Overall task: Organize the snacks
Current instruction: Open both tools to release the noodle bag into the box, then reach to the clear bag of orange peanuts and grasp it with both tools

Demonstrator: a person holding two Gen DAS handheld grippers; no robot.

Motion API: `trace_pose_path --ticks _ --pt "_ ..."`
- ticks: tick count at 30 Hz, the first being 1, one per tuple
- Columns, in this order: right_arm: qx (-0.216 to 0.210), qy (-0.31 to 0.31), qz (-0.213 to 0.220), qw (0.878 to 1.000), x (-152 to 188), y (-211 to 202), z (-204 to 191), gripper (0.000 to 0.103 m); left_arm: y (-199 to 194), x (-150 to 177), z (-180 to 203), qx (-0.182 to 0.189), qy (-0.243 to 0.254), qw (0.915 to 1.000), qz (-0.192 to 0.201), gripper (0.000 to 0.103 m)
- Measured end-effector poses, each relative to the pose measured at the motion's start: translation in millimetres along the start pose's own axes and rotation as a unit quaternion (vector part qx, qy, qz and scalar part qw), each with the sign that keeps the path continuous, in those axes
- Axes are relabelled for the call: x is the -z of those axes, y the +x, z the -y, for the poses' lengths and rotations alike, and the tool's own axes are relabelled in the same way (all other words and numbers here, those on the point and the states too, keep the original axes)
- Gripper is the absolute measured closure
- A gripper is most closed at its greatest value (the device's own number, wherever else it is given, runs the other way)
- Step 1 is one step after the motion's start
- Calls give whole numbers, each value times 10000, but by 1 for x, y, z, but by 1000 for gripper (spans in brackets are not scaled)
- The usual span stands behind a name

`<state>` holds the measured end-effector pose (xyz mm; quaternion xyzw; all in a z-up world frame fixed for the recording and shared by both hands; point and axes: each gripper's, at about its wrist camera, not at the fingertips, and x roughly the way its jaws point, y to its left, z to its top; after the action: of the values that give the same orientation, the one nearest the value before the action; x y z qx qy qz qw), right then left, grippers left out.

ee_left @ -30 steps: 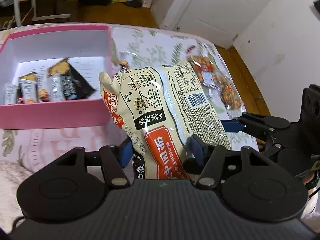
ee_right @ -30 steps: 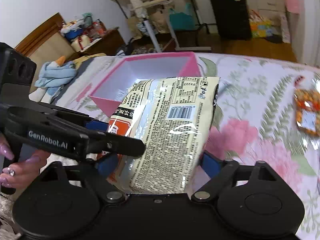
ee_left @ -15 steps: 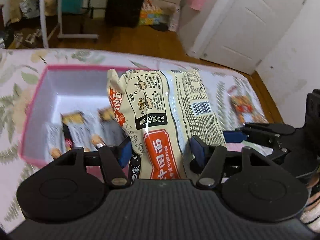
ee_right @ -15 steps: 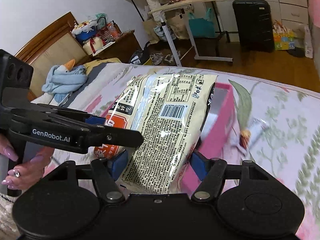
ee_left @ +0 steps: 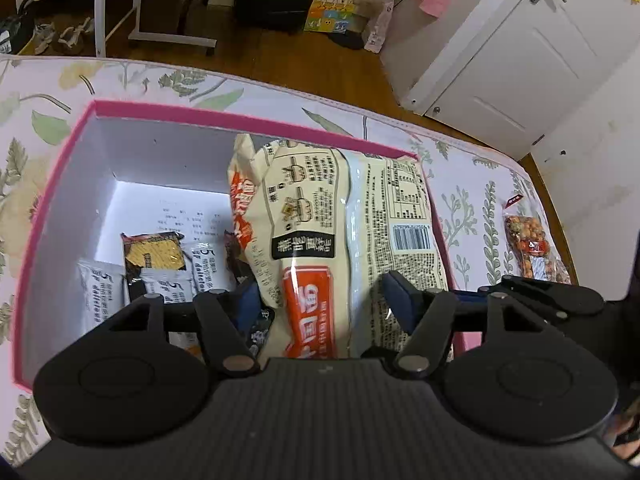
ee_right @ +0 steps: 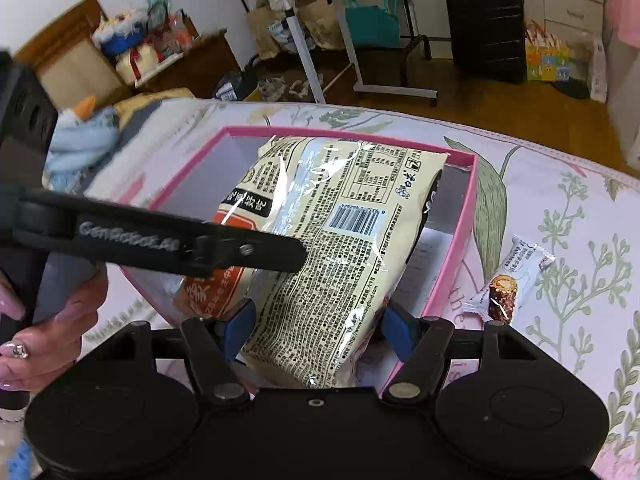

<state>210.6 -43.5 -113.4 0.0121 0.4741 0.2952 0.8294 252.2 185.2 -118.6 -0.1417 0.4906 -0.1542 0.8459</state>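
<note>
Your left gripper (ee_left: 320, 300) and right gripper (ee_right: 318, 320) both clasp the noodle packet (ee_left: 344, 232) between their fingers — left just easing wider — its far end inside the pink box (ee_left: 56, 184), above small snack bars (ee_left: 100, 292).

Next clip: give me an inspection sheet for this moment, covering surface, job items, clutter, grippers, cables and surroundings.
Surface: floral bedspread.
Job's things: noodle pack over the pink box, small snack packets inside; nut packet and snack bar outside on the bedspread.
Clutter: nothing seen.
Grippers: left gripper and right gripper each grip the noodle pack; left jaws have just been opening.
Cables: nothing seen.
Surroundings: black suitcase, white door, wooden floor.
</note>
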Motion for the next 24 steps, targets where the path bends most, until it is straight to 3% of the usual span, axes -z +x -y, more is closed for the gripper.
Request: trace_pose_path --ticks 3,5,8,18,24 --pt "385 -328 51 9987 1 1 -11 30 6 2 -3 -117 -237 9996 121 35" --pt "568 -551 159 9967 4 -5 -18 29 5 4 2 -367 -150 9991 177 35" --pt "784 -742 454 9931 9 -27 -24 24 -9 10 14 -456 122 9981 391 35" --pt "551 -328 1189 9908 49 -126 -3 24 -72 30 61 -344 855 9943 537 35" --pt "693 -202 1334 9884 73 -164 12 23 -96 44 99 -220 1257 9905 510 35"
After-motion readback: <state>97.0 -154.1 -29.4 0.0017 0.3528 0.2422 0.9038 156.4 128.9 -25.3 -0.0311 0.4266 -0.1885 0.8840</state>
